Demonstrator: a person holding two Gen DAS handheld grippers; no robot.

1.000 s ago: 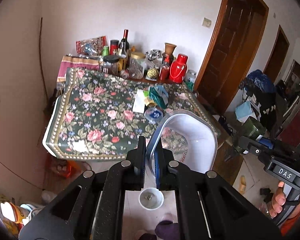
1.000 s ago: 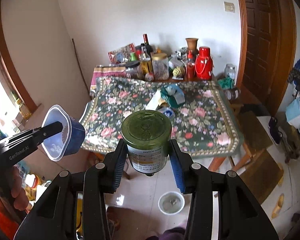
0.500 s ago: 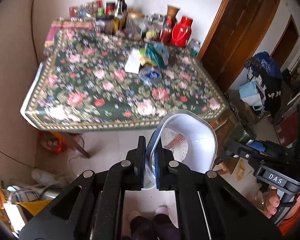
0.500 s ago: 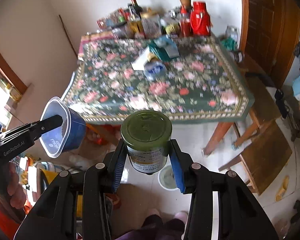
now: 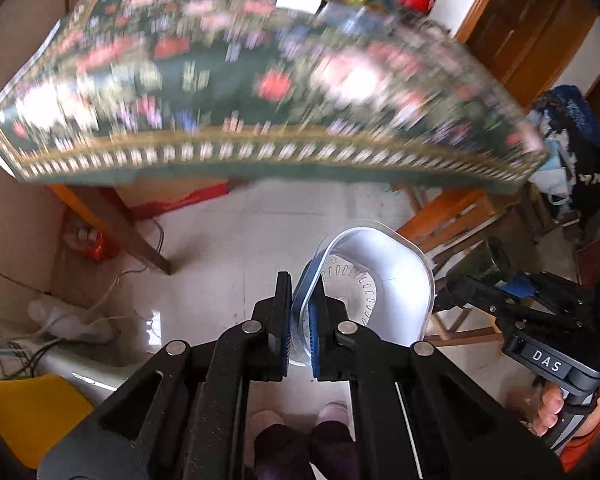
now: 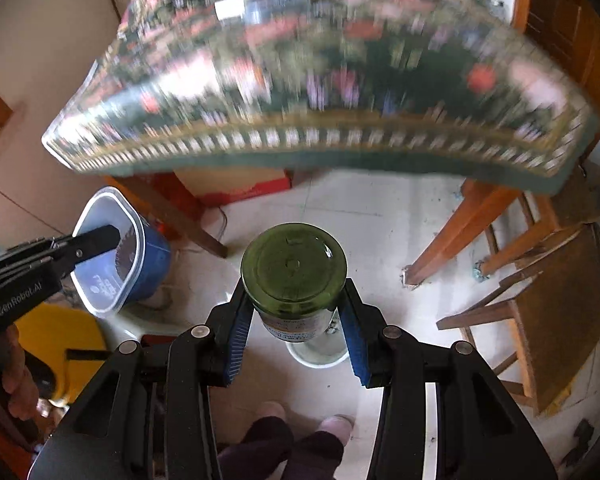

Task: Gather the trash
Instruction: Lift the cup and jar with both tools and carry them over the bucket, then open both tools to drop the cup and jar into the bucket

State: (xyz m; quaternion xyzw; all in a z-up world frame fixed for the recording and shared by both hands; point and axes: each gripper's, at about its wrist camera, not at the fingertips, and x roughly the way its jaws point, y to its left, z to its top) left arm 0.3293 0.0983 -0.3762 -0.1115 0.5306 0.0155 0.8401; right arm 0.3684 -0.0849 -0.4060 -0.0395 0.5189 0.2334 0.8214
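Risk lies in the thin grip: left gripper [image 5: 298, 330] jaws pinch only the plastic tub [image 5: 380, 280] wall, so it could twist loose; right gripper [image 6: 296, 334] jaws clamp the green jar [image 6: 294, 270] above the floor, short of the bench [image 6: 300, 80].

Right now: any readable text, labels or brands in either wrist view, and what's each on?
"DAS": plate on the right gripper body, left wrist view.
"GenRobot.AI": side of the left gripper, right wrist view.
Label on the green jar: too small to read.
Print on the blue plastic tub: unreadable.
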